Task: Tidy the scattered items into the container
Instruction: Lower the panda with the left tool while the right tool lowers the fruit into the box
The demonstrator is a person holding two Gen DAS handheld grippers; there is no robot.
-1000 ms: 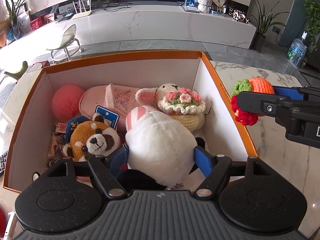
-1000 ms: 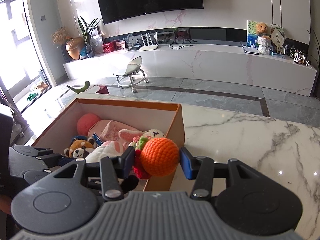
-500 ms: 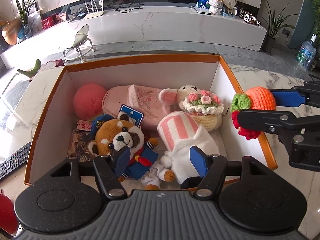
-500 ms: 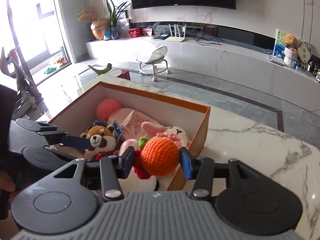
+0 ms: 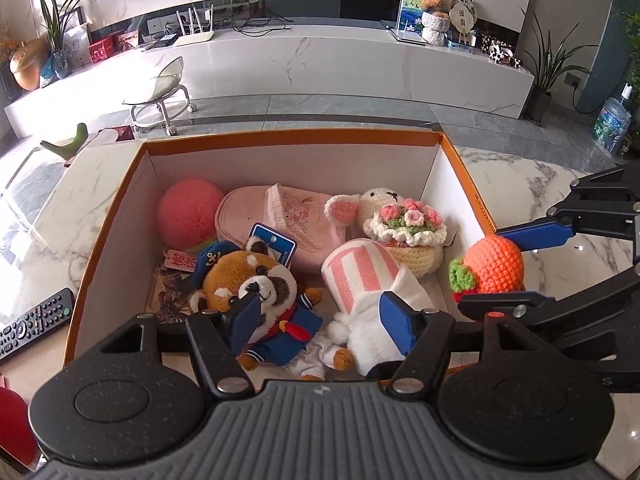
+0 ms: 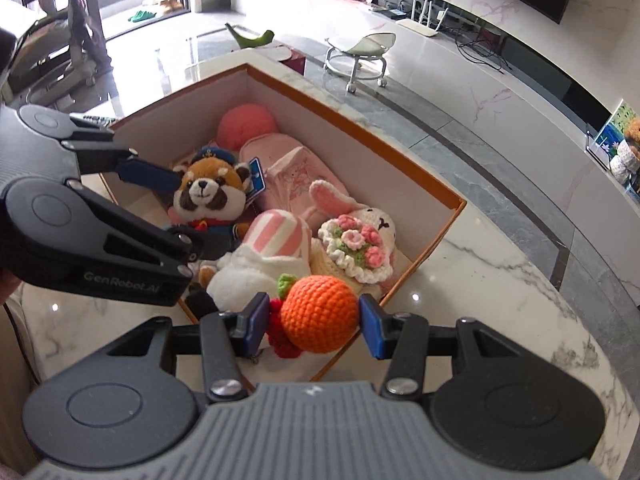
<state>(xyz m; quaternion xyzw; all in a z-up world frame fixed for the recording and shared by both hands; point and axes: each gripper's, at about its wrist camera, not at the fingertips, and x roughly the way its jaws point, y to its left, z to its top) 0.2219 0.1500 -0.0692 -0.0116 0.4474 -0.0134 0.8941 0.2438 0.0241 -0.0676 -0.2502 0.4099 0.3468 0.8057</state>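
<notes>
Sitting on the marble desk (image 5: 560, 184), orange-rimmed box (image 5: 460, 176) holds plush toys. Left gripper (image 5: 320, 316) jaws spread wide, empty, above white bunny plush (image 5: 372, 292) lying long axis near-far. Right gripper (image 6: 312, 320) jaws clenched on crochet orange (image 6: 318, 314) over box's near-right rim, green leaf pointing left.

left tongs (image 5: 320, 322) spread wide, right tongs (image 6: 312, 322) clamped

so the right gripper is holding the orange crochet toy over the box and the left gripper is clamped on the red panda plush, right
Not quite. The left gripper is open and empty above the red panda plush, as the left wrist view shows. The right gripper does hold the orange crochet toy over the box.
</notes>
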